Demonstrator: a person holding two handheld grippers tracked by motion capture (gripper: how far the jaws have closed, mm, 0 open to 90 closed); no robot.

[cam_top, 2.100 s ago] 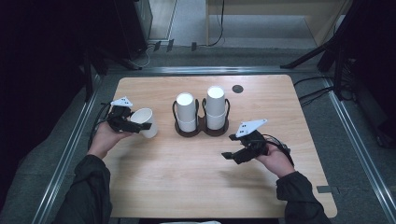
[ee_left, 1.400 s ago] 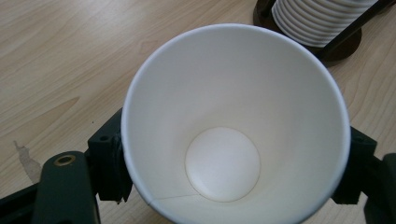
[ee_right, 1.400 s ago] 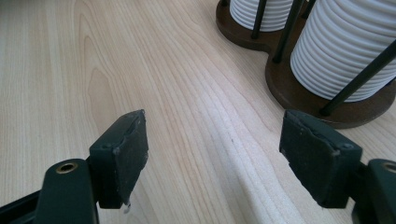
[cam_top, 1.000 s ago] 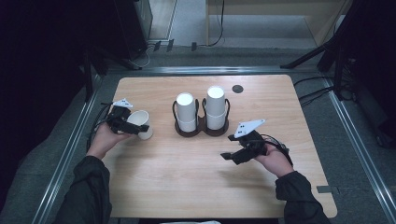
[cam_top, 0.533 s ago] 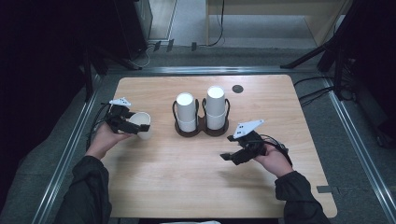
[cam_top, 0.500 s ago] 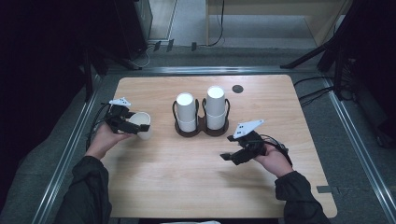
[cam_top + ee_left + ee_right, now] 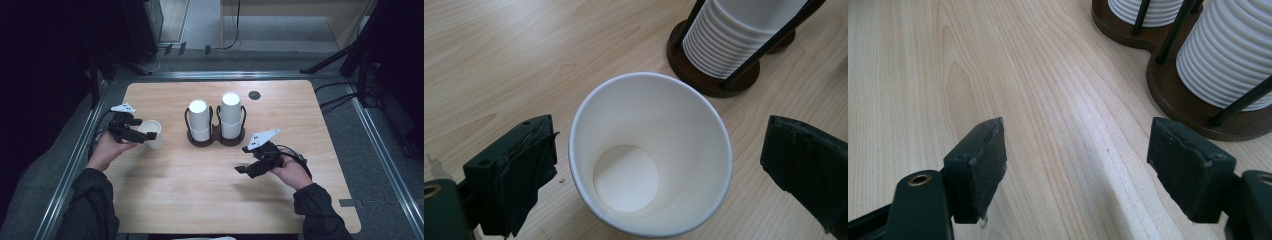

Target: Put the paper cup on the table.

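White paper cup (image 7: 650, 155) standing upright on the table (image 7: 200, 200), between the spread jaws of the left gripper (image 7: 142, 134), at 9 o'clock from the cup holder (image 7: 216, 141). Jaws just opened wide, pads clear of the cup wall on both sides, nothing gripped. Long axis vertical, mouth up.

Between the left gripper (image 7: 649, 175) pads, the cup (image 7: 651, 150) looks like smooth matt white paper; the pads themselves are ribbed black rubber; beneath, the table (image 7: 499, 60) is pale, satin-finished wood grain; beyond stands a dark glossy wooden holder (image 7: 711, 80).
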